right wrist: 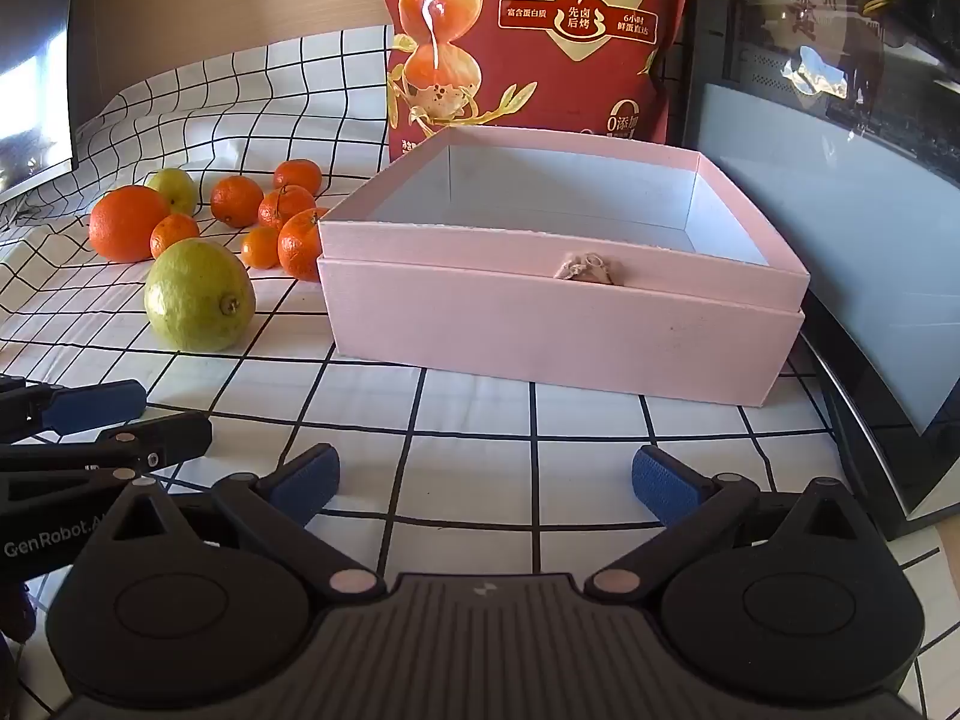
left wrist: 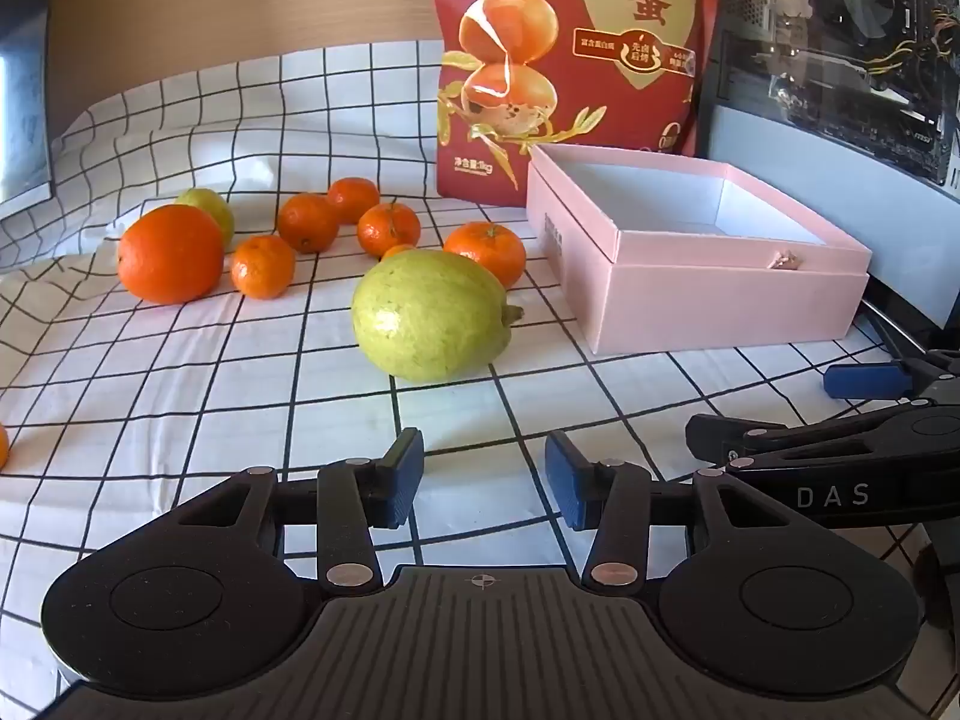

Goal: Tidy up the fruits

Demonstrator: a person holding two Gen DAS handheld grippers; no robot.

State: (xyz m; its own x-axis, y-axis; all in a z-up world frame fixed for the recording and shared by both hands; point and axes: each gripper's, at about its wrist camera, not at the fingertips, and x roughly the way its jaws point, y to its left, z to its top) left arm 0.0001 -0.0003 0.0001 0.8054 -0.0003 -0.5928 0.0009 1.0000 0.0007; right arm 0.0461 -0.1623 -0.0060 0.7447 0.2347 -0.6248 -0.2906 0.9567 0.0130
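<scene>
A large green guava (left wrist: pixel 432 315) lies on the checked cloth just ahead of my left gripper (left wrist: pixel 485 480), whose jaws stand apart with nothing between them. Behind the guava sit a big orange (left wrist: pixel 170 253), several small tangerines (left wrist: pixel 389 229) and a second green fruit (left wrist: pixel 207 210). An open pink box (left wrist: pixel 696 258) stands to the right, and nothing shows inside it. My right gripper (right wrist: pixel 485 483) hangs wide open and empty in front of the pink box (right wrist: pixel 558 312). The guava (right wrist: pixel 199 295) and the big orange (right wrist: pixel 127 222) lie to the box's left.
A tall red snack bag (left wrist: pixel 570 60) stands behind the box. A dark computer case with a glass side (right wrist: pixel 870 240) walls off the right. A monitor edge (left wrist: pixel 21 90) is at the far left. One more tangerine (left wrist: pixel 3 444) peeks in at the left edge.
</scene>
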